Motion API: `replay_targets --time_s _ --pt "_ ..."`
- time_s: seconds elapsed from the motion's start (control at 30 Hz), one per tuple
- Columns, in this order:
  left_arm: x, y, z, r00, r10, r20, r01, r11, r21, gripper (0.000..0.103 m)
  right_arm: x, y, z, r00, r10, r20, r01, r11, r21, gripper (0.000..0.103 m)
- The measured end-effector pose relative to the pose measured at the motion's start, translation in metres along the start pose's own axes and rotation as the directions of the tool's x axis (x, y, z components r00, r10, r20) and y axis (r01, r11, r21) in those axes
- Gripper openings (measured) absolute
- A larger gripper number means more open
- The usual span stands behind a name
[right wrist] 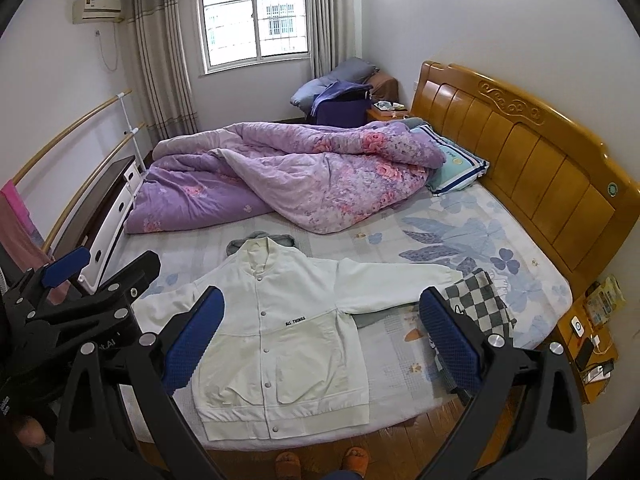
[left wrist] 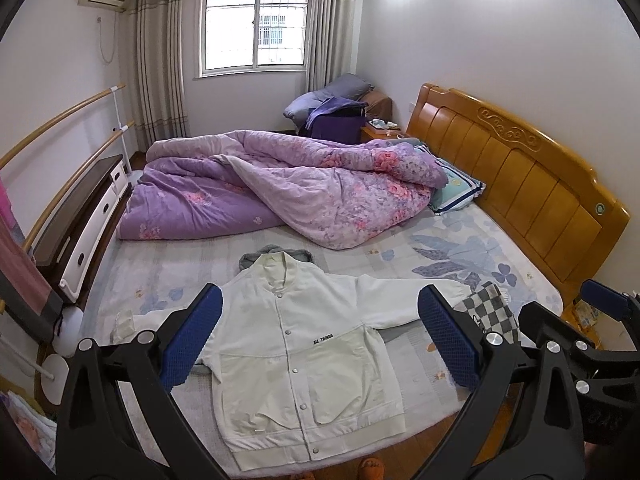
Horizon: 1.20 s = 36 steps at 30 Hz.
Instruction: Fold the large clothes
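Wide bed with a pale floral sheet, backed by an orange wooden headboard on the right. Heaped across the far half, a purple flowered quilt, partly covering a blue-edged pillow. Spread flat on the near half, front up and snapped closed, a white jacket printed "ALL THINGS", sleeves out to both sides, hem just at the mattress edge. Touching the right cuff, a black-and-white checkered cloth. Peeking from behind the collar, a grey garment. Held above the jacket, left gripper, blue pads spread wide, grasping nothing. Beside it, right gripper, likewise spread wide and empty, above the jacket's right side. At the bottom, orange slippers on the wooden floor.
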State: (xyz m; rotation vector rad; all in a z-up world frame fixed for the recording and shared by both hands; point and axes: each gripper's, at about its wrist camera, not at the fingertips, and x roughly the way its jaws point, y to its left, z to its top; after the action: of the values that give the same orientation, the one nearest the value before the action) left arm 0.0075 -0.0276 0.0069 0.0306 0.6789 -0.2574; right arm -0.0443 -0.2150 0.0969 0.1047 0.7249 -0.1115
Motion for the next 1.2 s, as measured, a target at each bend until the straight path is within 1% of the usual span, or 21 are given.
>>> replay_targets --time_s 0.33,1.2 --pt "-0.0025 -0.0001 -0.0009 1.000 -0.006 0.006 0.006 1.000 -0.002 0.098 -0.0055 0.0014 -0.0025 1.000 -0.011 0.010 0.011 1.000 0.003 0.094" --pt "-0.0093 0.0020 -0.0015 1.000 0.017 0.017 -0.017 1.000 -0.006 0.098 -0.0059 0.0064 -0.0009 1.000 -0.011 0.011 0.011 1.000 -0.006 0.094"
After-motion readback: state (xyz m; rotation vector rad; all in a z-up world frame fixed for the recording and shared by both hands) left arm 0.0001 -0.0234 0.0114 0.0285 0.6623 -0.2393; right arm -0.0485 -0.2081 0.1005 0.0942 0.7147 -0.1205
